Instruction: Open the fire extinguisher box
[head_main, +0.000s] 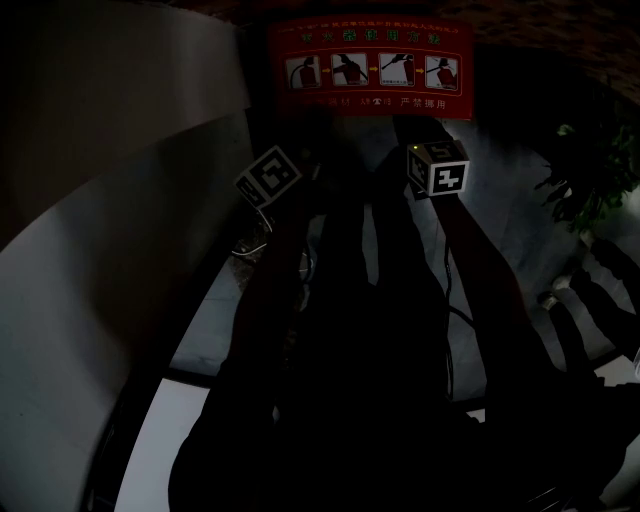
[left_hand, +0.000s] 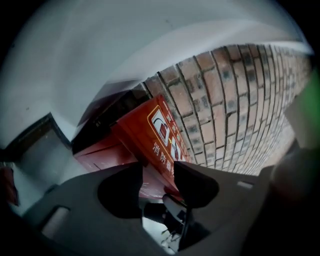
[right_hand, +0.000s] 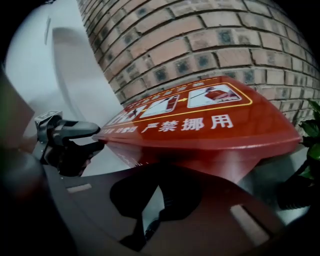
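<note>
Red fire extinguisher box (right_hand: 200, 125) sits against the brick wall (right_hand: 200, 45). The left gripper (left_hand: 157, 171) gapes wide by its left corner, while the right gripper (right_hand: 159, 186) is pinched shut just before its front edge.

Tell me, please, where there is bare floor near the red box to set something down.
The grey floor looks bare between the white curved wall and the red box. Right of the box, the plant crowds in.

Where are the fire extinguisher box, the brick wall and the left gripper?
fire extinguisher box (right_hand: 200, 132), right gripper view, its red printed panel.
brick wall (right_hand: 210, 45), right gripper view, a brick above the box.
left gripper (left_hand: 157, 172), left gripper view, midway between its open fingertips.
</note>
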